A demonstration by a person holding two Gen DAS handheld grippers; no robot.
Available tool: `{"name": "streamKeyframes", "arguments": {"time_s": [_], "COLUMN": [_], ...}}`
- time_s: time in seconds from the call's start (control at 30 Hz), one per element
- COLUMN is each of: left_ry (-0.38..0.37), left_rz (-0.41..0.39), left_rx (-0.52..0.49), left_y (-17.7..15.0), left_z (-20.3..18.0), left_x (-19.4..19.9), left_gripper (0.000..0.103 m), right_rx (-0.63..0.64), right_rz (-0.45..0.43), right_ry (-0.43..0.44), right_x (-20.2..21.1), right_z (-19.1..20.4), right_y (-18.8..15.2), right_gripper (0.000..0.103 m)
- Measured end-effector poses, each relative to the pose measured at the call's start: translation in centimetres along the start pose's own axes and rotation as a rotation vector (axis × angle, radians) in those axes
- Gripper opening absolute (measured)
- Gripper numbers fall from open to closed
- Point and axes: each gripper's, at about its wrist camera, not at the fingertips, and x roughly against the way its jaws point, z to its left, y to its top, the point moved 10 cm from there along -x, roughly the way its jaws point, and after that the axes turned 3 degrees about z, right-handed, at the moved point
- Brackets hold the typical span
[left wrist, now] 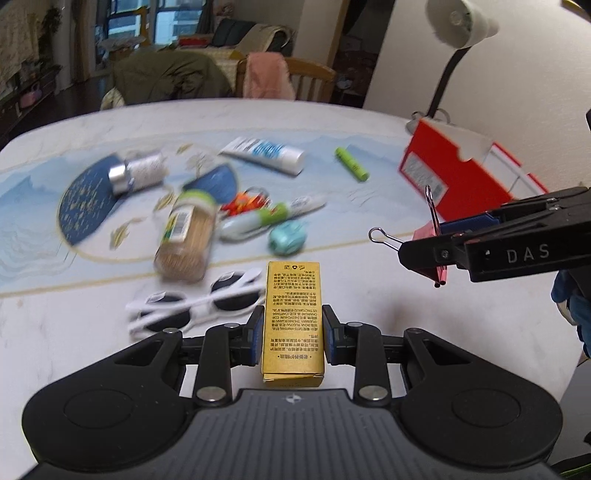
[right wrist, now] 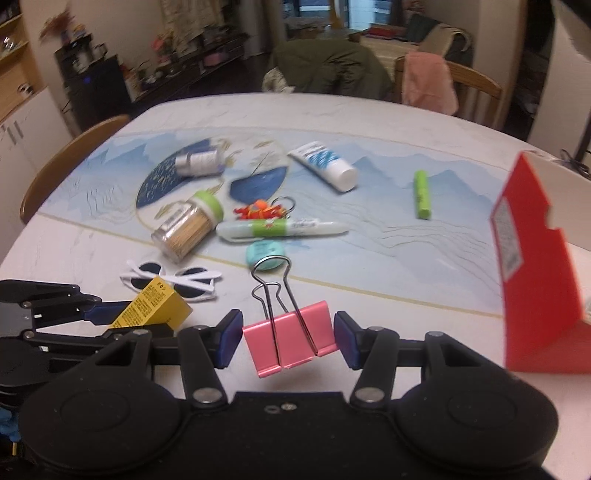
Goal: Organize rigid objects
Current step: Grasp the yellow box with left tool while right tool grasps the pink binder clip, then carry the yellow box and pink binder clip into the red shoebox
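My left gripper (left wrist: 293, 325) is shut on a yellow box (left wrist: 293, 321) with printed text, held above the table. It also shows in the right wrist view (right wrist: 151, 308). My right gripper (right wrist: 288, 338) is shut on a pink binder clip (right wrist: 291, 341) with wire handles pointing up; the clip shows red in the left wrist view (left wrist: 434, 254), right of the box. An open red box (right wrist: 535, 280) stands at the table's right, also in the left wrist view (left wrist: 454, 173).
On the table lie white sunglasses (left wrist: 195, 302), a toothpick jar (left wrist: 186, 236), a white-green pen (right wrist: 280, 229), a teal round case (right wrist: 266, 254), orange keyring bits (right wrist: 262, 210), a white tube (left wrist: 266, 153), a green stick (left wrist: 351, 164), a small bottle (left wrist: 138, 171). A lamp (left wrist: 458, 22) stands behind.
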Motion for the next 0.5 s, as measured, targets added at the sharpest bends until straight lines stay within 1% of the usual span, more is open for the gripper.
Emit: {"name": "streamKeyframes", "arguments": {"time_s": [0.23, 0.5], "left_ry": [-0.037, -0.046], "left_rz": [-0.049, -0.117], "left_rx": [-0.043, -0.109], "left_y": [3.5, 8.0], "left_z": [-3.0, -6.9], "left_x": [1.2, 1.7], "left_gripper": [0.03, 0.03], "right_rx": [-0.041, -0.085], "right_rz": [-0.083, -0.154], "right_ry": [-0.014, -0.042], "right_x": [4.0, 7.1], "right_z": [-1.5, -4.5], "right_y": [1.2, 2.5], "right_gripper": [0.053, 0.053]}}
